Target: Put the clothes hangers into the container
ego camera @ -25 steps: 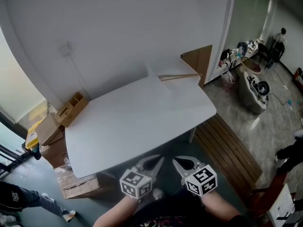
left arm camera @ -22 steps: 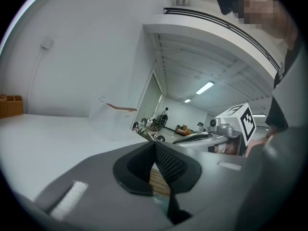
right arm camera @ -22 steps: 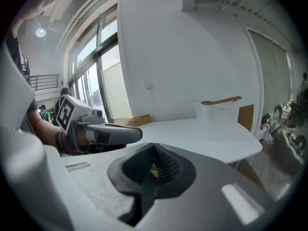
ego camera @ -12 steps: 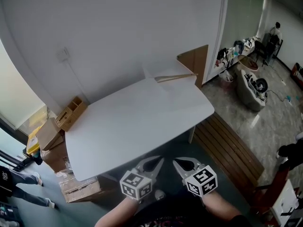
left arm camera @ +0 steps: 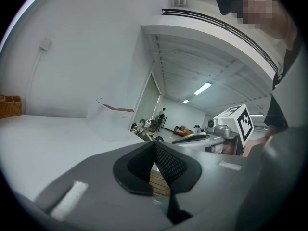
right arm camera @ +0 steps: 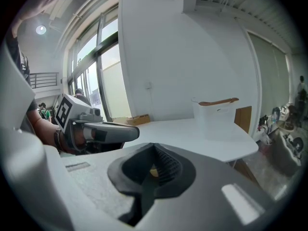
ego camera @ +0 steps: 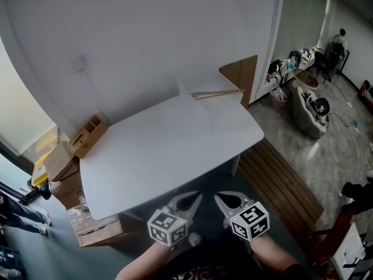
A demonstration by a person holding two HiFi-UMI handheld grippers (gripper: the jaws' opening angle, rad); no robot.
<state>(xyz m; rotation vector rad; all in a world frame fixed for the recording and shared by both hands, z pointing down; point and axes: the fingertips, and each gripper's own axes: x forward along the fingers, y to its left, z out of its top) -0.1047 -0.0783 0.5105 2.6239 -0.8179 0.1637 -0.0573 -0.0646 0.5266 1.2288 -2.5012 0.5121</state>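
- Both tongs are closed with nothing between them. The left tongs and right tongs hang side by side just off the desk's near edge, well apart from the work.
- We see only one hanger, a brown wooden clothes hanger. It lies at the rim of the translucent white plastic container at the far right corner of the white desk.
- We judge it needs seating: open one tongs, reach across, nip the bar mid-length and tip it below the rim.
- Nothing stands between the tongs and the container. A small wooden organiser box sits at or just beyond the left corner, with cardboard boxes on the floor there.
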